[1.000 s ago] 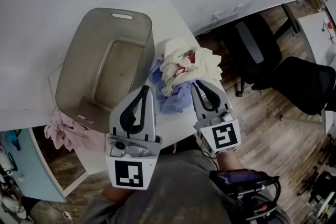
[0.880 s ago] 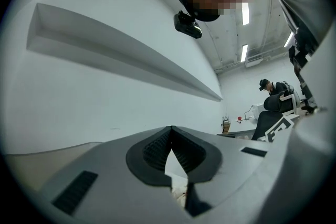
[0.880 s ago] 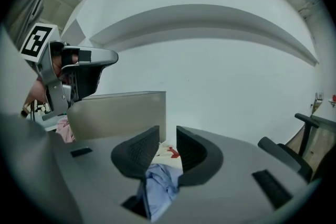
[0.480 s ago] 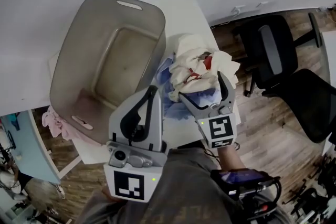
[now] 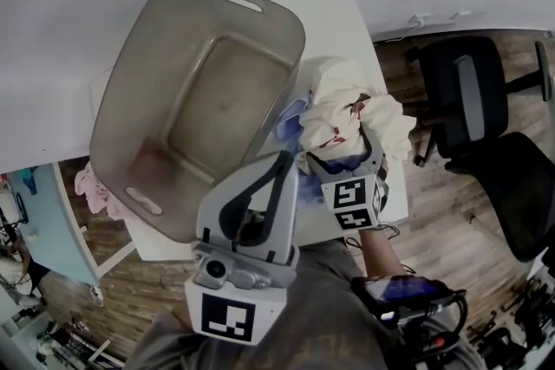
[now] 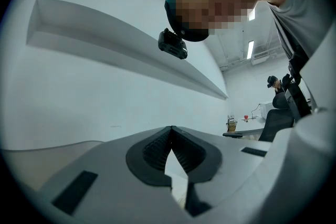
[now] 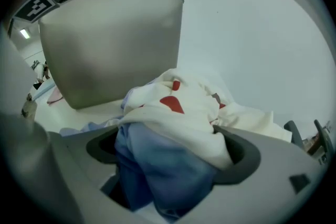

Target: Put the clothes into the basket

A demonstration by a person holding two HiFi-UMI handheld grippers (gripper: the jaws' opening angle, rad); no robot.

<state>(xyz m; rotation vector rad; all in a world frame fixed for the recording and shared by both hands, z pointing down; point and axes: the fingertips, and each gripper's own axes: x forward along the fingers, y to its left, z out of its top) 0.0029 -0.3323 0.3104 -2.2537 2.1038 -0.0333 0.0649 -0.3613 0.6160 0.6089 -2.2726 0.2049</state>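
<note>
Clothes point(image 5: 351, 108) lie heaped on the white table point(image 5: 347, 13), basket point(image 5: 147, 100) just beside at 9 o'clock. The right hand-held gripper point(image 5: 340, 153) is opening its jaws around the heap; the left hand-held gripper point(image 5: 282, 162) is pressed together. Black chairs point(image 5: 464, 87) stand on wood floor point(image 5: 434, 204) at 3 o'clock.

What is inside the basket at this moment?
Only the bare bottom of the basket shows in the head view; nothing lies in it. The left gripper covers its near corner, so that spot cannot be checked.
</note>
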